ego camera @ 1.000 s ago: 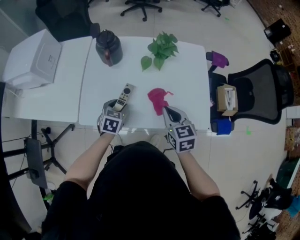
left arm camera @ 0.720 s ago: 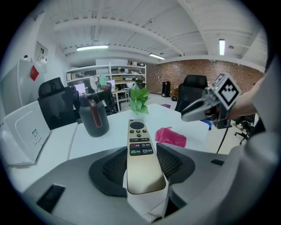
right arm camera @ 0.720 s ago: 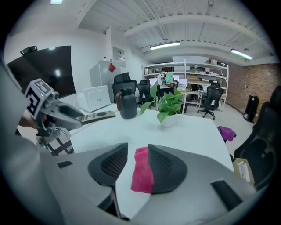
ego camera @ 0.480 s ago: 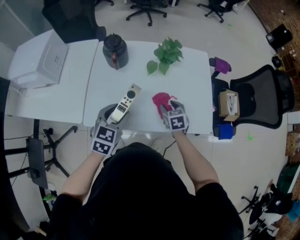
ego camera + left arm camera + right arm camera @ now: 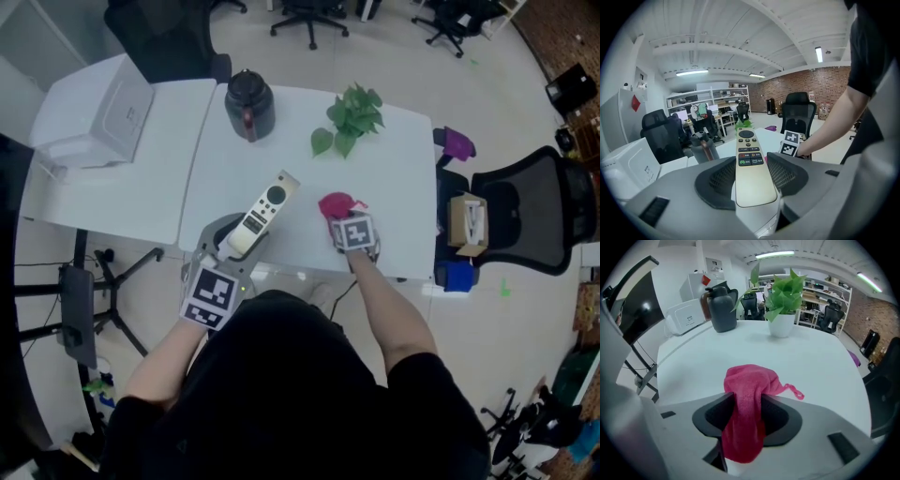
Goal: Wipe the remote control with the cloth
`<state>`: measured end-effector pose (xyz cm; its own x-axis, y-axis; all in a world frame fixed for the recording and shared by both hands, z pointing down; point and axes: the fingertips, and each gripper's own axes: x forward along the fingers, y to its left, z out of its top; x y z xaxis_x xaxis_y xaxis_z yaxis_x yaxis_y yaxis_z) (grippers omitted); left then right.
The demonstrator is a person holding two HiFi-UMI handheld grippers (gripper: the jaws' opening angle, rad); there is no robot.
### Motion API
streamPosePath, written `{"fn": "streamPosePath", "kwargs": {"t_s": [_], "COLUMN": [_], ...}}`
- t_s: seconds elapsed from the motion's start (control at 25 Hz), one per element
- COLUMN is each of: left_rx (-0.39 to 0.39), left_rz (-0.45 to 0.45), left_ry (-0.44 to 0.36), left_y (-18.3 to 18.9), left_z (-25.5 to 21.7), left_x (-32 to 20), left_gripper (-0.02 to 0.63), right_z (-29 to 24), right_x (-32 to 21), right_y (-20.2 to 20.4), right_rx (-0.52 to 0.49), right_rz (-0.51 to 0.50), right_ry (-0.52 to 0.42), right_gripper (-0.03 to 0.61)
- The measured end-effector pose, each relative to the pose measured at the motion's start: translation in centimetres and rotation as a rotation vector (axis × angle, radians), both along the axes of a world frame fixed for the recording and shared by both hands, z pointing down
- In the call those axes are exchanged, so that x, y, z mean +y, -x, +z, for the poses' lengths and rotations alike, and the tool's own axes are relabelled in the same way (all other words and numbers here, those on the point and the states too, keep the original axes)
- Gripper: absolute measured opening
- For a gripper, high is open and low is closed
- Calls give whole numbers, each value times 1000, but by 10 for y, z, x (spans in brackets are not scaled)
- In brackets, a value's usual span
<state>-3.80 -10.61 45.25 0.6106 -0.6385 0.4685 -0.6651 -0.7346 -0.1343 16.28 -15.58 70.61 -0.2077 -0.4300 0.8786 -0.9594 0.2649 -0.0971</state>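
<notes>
head view gives us the left gripper (image 5: 231,246) clamped on the near end of the remote control (image 5: 263,213), a slim, hard, cream-coloured bar with rounded corners, held over the near edge of the smooth white table (image 5: 394,187). its long axis runs away from us toward the upper right of that view, round dial end leading, roughly toward the leafy potted plant (image 5: 352,117). in the left gripper view we see its button face turned up, with rows of dark keys. the right gripper (image 5: 749,416) points steeply down at the tabletop. its jaws have just been closing a little but stand wide. the cloth (image 5: 750,380), soft fuzzy pink towelling bunched into a hump with a thin loop at one side, lies loosely between them on the table, right of the remote.
</notes>
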Motion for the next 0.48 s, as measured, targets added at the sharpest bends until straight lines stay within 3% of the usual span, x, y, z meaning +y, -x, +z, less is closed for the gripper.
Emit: {"fn": "streamPosePath", "kwargs": {"t_s": [0.2, 0.48], "left_rx": [-16, -24], "left_rz": [-3, 20], "left_ry": [-16, -57], "left_y": [2, -7], "left_z": [2, 1], "left_x": [-1, -8], "left_gripper": [213, 213], "right_z": [-9, -105], "right_x": [1, -3], "right_y": [-2, 4], "right_rx": [-3, -123], "right_rz": [-8, -31], "right_ry": [-31, -311], "right_gripper": [108, 101]}}
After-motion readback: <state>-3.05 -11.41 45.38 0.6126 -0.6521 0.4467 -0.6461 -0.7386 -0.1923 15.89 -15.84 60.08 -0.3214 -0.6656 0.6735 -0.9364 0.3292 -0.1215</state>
